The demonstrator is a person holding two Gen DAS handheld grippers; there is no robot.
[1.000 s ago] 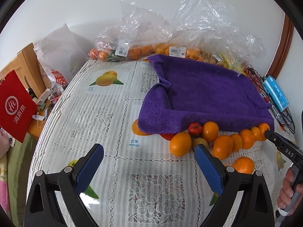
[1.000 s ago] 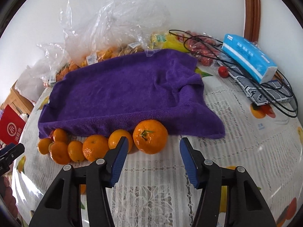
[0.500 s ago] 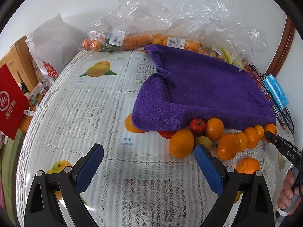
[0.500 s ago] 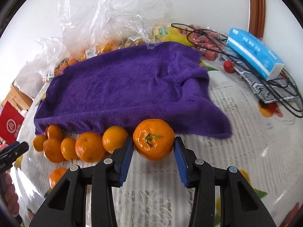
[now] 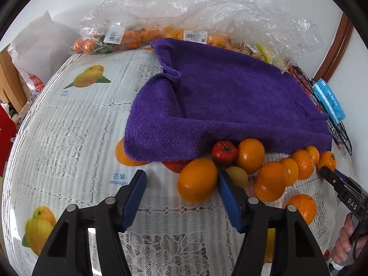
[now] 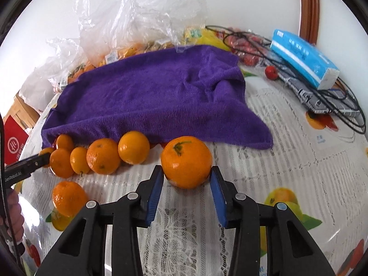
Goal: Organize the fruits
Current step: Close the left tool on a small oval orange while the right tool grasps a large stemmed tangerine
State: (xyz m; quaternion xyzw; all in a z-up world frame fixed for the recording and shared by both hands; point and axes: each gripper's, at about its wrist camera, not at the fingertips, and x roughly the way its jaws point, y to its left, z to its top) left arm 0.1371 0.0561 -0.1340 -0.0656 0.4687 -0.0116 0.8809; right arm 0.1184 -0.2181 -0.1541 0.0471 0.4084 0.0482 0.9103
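Note:
My right gripper (image 6: 186, 180) is shut on a large orange (image 6: 186, 161) with a green stem, held just off the lace tablecloth in front of the purple towel (image 6: 149, 96). A row of several oranges (image 6: 102, 156) lies along the towel's front edge. In the left wrist view my left gripper (image 5: 181, 181) is open around a big orange (image 5: 197, 182), with its right pad (image 5: 226, 191) close beside the fruit. A red tomato (image 5: 224, 151), a yellow fruit (image 5: 238, 176) and more oranges (image 5: 271, 180) lie just behind it. The right gripper's tip also shows there (image 5: 326, 172).
Clear plastic bags of oranges (image 5: 142, 36) stand behind the towel by the wall. A blue tissue pack (image 6: 303, 58), black cables and a small tomato (image 6: 271, 72) lie at the far right. One loose orange (image 6: 67, 197) sits near the front. A red box (image 6: 13, 142) stands at the table's left.
My right gripper closed on the large orange and lifted it slightly. My left gripper moved forward and right, narrowing around the big orange at the left end of the row.

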